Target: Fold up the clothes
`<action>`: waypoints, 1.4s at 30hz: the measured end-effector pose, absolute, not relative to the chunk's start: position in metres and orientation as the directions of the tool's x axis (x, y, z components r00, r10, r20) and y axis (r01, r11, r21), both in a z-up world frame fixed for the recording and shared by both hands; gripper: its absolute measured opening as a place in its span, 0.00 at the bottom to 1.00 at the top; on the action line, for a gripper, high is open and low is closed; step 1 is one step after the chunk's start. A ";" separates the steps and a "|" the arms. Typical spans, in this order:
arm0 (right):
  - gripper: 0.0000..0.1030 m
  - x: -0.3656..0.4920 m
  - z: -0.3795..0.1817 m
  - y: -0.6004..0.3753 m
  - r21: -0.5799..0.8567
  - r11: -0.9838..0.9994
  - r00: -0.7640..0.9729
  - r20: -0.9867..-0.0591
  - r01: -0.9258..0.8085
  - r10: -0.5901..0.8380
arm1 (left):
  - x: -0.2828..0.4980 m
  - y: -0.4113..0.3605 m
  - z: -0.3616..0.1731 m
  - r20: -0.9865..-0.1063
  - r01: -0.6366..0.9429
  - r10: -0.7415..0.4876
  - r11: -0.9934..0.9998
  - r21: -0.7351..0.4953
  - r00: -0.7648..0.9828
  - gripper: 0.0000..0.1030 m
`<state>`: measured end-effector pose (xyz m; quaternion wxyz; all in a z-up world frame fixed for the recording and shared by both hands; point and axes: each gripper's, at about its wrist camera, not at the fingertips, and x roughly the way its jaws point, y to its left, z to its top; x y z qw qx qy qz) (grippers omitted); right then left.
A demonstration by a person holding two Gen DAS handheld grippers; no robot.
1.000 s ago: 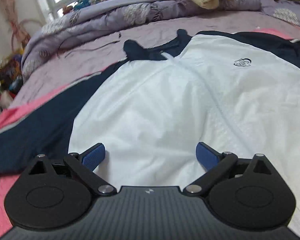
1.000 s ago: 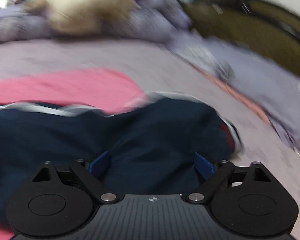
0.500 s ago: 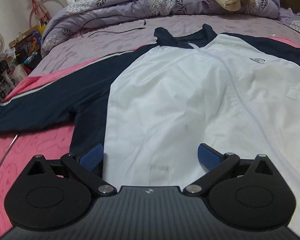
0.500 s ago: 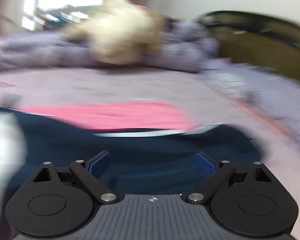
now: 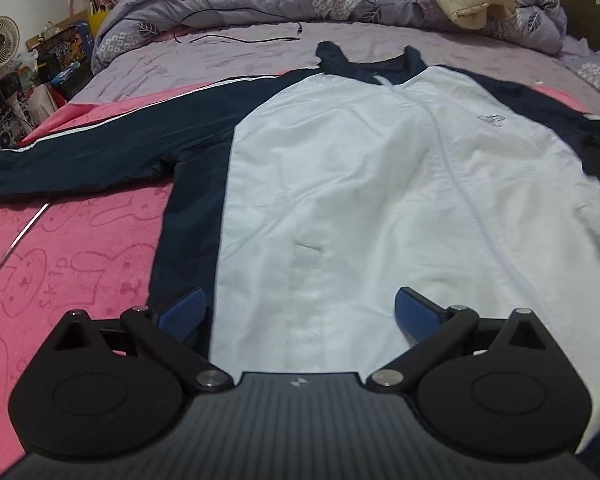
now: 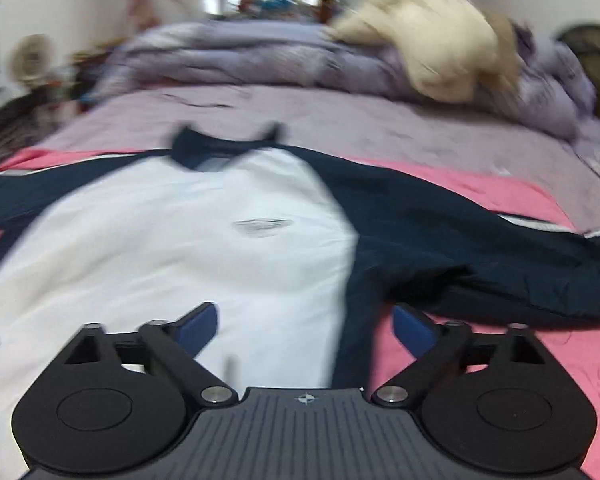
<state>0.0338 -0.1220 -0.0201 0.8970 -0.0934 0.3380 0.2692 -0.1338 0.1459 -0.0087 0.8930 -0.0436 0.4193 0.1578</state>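
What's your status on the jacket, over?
Left gripper open, empty. Right gripper opening, empty. Jacket flat, unfolded. Nothing on it.

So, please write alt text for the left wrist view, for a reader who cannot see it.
A white and navy zip-front jacket lies spread flat, front up, on a pink patterned bed cover. The left gripper hovers open above its hem, holding nothing.

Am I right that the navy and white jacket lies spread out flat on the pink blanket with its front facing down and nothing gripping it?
Not quite. The jacket lies front up: the left wrist view shows the zip line running down its middle and the small chest logo. The rest holds: it is spread out on the pink blanket, and nothing grips it.
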 end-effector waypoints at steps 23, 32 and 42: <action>1.00 -0.170 0.012 -0.131 0.016 0.794 0.599 -0.648 -0.607 0.471 | -0.225 0.076 0.022 -0.723 -0.215 0.148 0.977 -0.001 0.675 0.99; 1.00 -0.172 0.010 -0.134 0.043 0.796 0.575 -0.667 -0.604 0.473 | -0.229 0.069 0.028 -0.735 -0.217 0.159 0.976 0.017 0.659 0.99; 1.00 -0.178 0.014 -0.124 0.002 0.771 0.565 -0.679 -0.636 0.468 | -0.233 0.069 0.028 -0.752 -0.240 0.159 0.971 0.001 0.639 0.99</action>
